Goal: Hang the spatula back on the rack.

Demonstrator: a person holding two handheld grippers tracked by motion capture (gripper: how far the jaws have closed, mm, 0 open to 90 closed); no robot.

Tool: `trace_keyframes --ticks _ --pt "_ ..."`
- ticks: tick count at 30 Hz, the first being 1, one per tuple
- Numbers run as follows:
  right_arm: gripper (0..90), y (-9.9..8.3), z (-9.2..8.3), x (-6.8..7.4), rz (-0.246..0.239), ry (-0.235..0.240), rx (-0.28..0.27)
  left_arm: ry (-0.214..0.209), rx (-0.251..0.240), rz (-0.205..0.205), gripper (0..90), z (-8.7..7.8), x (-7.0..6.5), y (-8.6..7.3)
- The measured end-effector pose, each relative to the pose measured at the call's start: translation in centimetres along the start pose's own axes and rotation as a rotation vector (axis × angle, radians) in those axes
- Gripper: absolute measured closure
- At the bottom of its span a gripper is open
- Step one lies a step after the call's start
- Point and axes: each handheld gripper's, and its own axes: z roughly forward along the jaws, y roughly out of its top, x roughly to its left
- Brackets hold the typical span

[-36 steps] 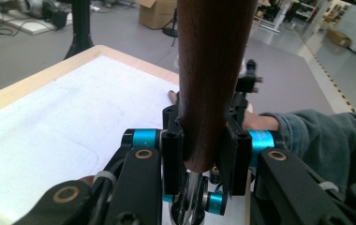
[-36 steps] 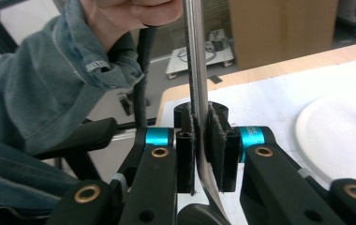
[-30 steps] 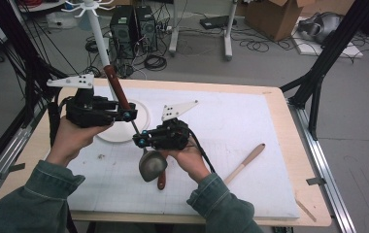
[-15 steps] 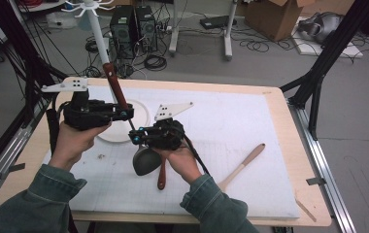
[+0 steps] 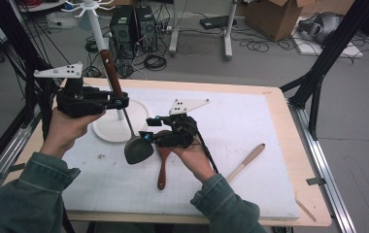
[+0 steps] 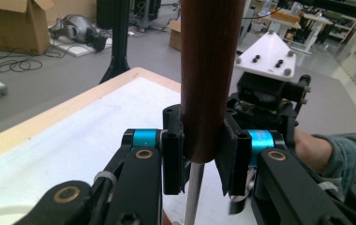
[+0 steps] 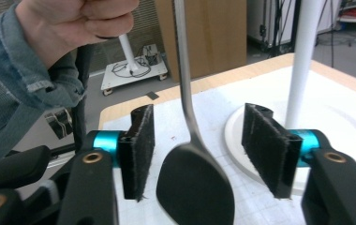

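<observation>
The left claw (image 5: 120,102) is clamped on the dark brown wooden handle of a spatula with a thin metal shank and a black blade (image 5: 138,150). In the left gripper view the two pads press the handle's lower end (image 6: 205,126), with the metal shank dropping straight below them. The spatula hangs nearly upright under this claw, its blade low over the white-covered counter (image 5: 250,121).

The right claw (image 5: 147,127) has just been opening; its jaws now stand apart on either side of the blade (image 7: 195,187), and neither pad touches it. Just beside this claw lies a reddish-brown wooden spoon (image 5: 162,165), and well off to its far side a pale wooden spatula (image 5: 245,162). Behind the blade stands a white hanging rack with a round base (image 5: 106,130).

The spatula looks light and stiff, though blade-heavy, so it would likely swing if held loosely. The round, polished handle may twist between flat pads; the present hold, low on the handle near the shank, seems the steadiest. The smooth blade offers a poor grip.
</observation>
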Motion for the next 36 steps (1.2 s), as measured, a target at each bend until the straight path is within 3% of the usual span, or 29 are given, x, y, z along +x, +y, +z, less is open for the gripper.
trace_keyframes --ticks 7,16,27,36 --pt "28.7 0.2 -2.3 -0.1 -0.013 -0.06 -0.022 0.005 0.004 0.008 73.6 -0.2 1.5 1.3" --pt "24.6 0.0 -5.0 -0.4 -0.02 -0.112 -0.029 0.037 0.027 0.019 73.6 0.2 3.2 3.2" --pt "23.3 -0.3 -6.6 -0.7 -0.017 -0.123 -0.042 0.067 0.033 0.012 73.6 -0.1 5.1 5.4" --pt "23.3 -0.2 -6.6 -0.6 -0.026 -0.114 -0.049 0.079 0.029 -0.013 73.6 -0.3 6.2 5.7"
